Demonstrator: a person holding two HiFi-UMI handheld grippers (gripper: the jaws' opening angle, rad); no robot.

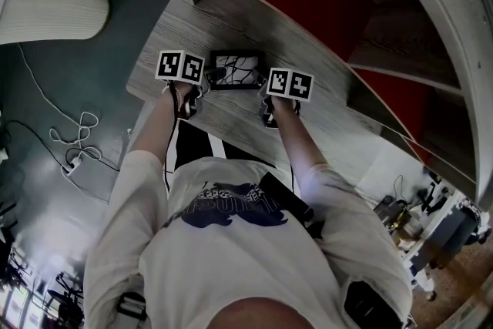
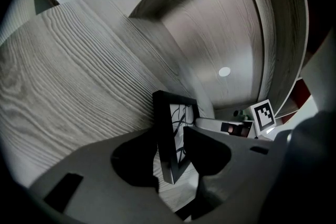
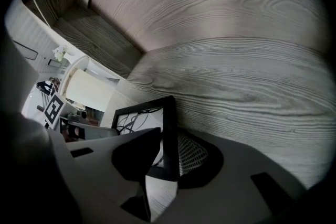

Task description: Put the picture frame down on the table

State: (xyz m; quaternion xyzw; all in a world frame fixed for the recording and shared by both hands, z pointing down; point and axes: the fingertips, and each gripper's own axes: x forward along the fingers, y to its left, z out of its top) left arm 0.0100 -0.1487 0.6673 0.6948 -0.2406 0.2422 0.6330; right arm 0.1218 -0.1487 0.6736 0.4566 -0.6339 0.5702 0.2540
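Observation:
A black picture frame (image 1: 237, 70) with a white print of dark lines is held between both grippers over the grey wooden table (image 1: 223, 15). My left gripper (image 1: 208, 78) is shut on the frame's left edge, and in the left gripper view the frame (image 2: 170, 134) stands on edge between the jaws of that gripper (image 2: 172, 157). My right gripper (image 1: 266, 87) is shut on the right edge. In the right gripper view the frame (image 3: 169, 128) sits upright between the jaws of that gripper (image 3: 167, 157). Whether the frame's lower edge touches the tabletop I cannot tell.
Behind the table runs a curved wooden shelf unit (image 1: 370, 35) with red back panels. The table's left edge (image 1: 142, 77) drops to a dark floor with white cables and a power strip (image 1: 73, 162). A rounded white object (image 1: 54, 8) lies at the far left.

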